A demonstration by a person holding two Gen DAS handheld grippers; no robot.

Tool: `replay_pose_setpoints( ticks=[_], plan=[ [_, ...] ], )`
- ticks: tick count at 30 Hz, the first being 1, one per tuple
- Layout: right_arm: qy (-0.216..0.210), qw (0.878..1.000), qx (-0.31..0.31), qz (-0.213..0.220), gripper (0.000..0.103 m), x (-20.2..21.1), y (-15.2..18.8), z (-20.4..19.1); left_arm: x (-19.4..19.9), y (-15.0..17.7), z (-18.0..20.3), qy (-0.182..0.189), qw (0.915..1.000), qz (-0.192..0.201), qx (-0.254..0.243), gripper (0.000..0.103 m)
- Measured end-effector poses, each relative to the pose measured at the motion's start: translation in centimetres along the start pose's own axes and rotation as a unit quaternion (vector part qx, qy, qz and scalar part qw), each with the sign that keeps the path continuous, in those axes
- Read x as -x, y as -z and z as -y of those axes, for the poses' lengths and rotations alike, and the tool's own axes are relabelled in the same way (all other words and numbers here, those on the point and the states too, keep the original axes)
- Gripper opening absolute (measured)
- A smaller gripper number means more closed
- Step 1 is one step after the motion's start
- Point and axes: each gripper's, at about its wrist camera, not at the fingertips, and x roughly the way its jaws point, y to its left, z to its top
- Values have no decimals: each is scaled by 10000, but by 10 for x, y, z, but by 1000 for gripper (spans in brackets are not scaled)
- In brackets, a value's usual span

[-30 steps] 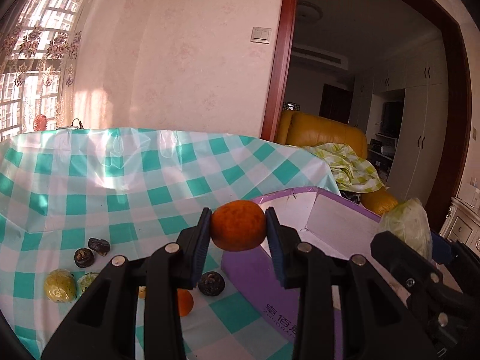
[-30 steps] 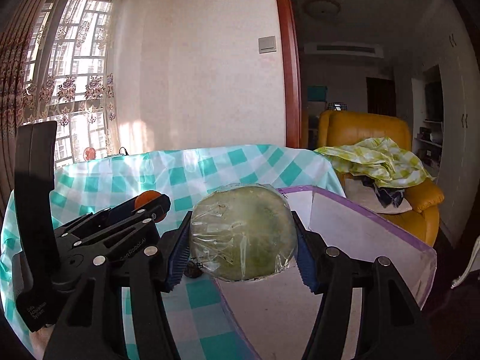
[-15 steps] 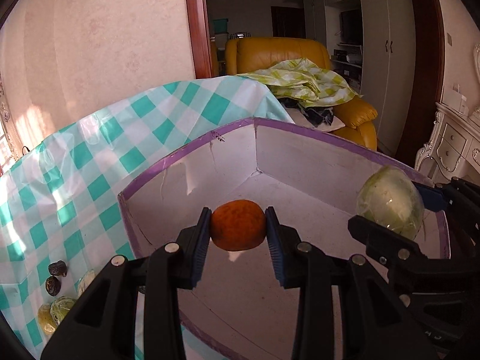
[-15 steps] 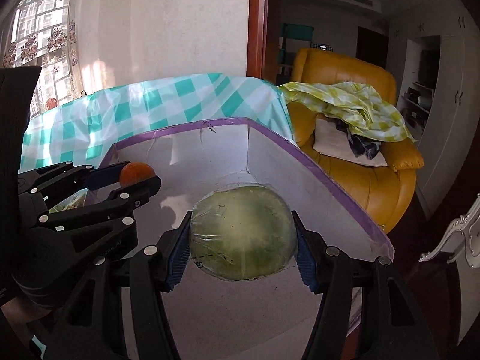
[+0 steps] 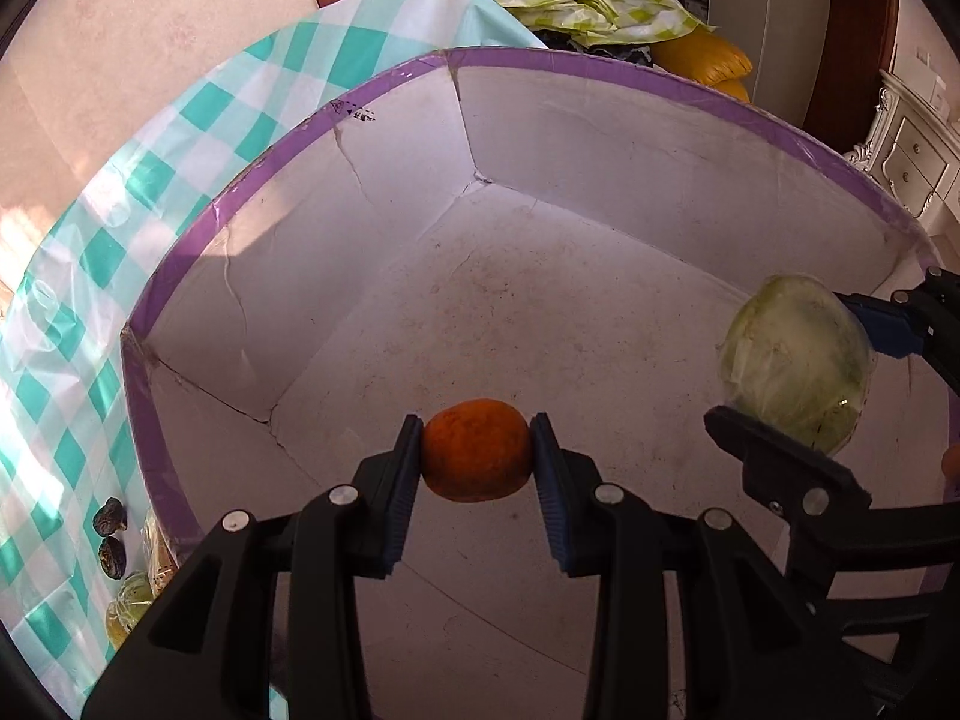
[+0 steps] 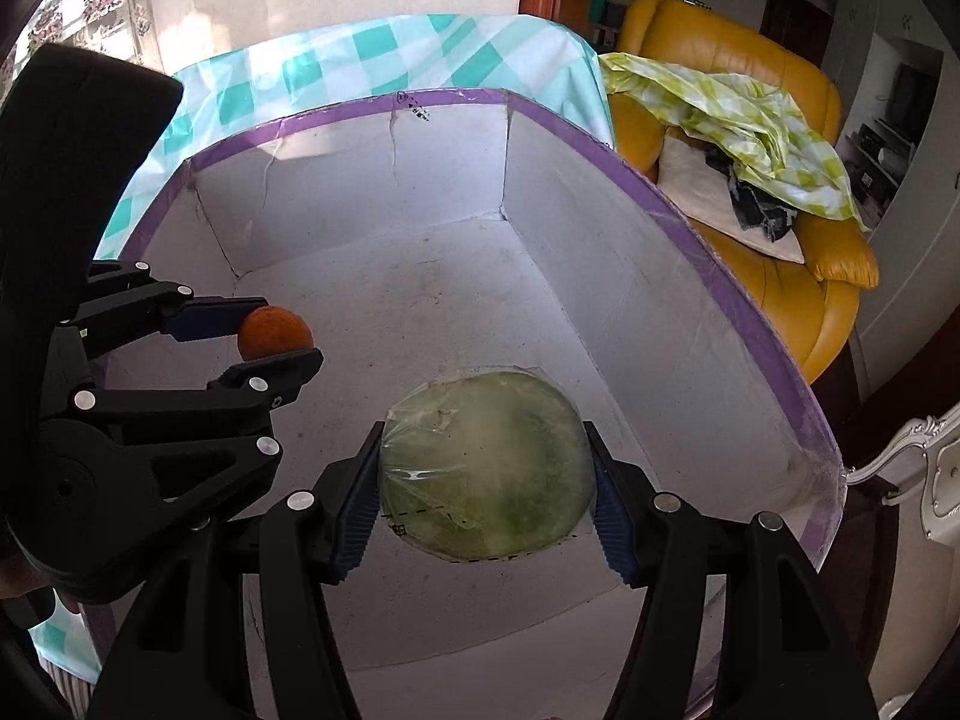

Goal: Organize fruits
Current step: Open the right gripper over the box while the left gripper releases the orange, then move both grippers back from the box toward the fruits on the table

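Observation:
My left gripper (image 5: 477, 456) is shut on a small orange fruit (image 5: 477, 450) and points down into a white cardboard box with a purple rim (image 5: 336, 120). My right gripper (image 6: 486, 474) is shut on a round green fruit wrapped in clear film (image 6: 486, 462), also held over the box floor. In the left wrist view the wrapped green fruit (image 5: 795, 363) hangs at the right with the right gripper's fingers around it. In the right wrist view the left gripper (image 6: 273, 339) with the orange fruit (image 6: 275, 333) is at the left.
The box stands on a teal-and-white checked tablecloth (image 5: 78, 276). Small dark fruits (image 5: 111, 537) and yellow-green ones (image 5: 129, 597) lie on the cloth left of the box. A yellow armchair (image 6: 780, 138) with a green checked cloth stands behind.
Both grippers have tipped downward and moved over the box, each still holding its fruit. The view went from wall and tabletop to the box's inside.

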Motion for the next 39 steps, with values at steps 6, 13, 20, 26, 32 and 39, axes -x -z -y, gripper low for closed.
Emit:
replay_pose_setpoints(
  ticks=[6, 13, 20, 26, 32, 39],
  plan=[
    [82, 9995, 15, -298, 68, -4, -2, -1, -9, -2, -2, 137, 9989, -445, -60, 39],
    [235, 9995, -122, -146, 86, 0, -3, 7, 1, 0, -11, 56, 10000, -57, 56, 62],
    [559, 9977, -213, 324, 88, 10, -1, 12, 29, 2, 4, -1543, 9839, 891, 108, 101],
    [887, 9939, -321, 568, 88, 15, -2, 12, 58, 6, -1, -1988, 9635, 1765, 332, 101],
    [1145, 9865, -659, 965, 88, 27, -3, 16, 84, 22, -2, -2451, 9356, 2486, 521, 101],
    [1011, 9789, -670, 1642, 88, 55, 3, 9, 112, 60, -25, -1762, 9302, 3004, 1162, 101]
  ],
)
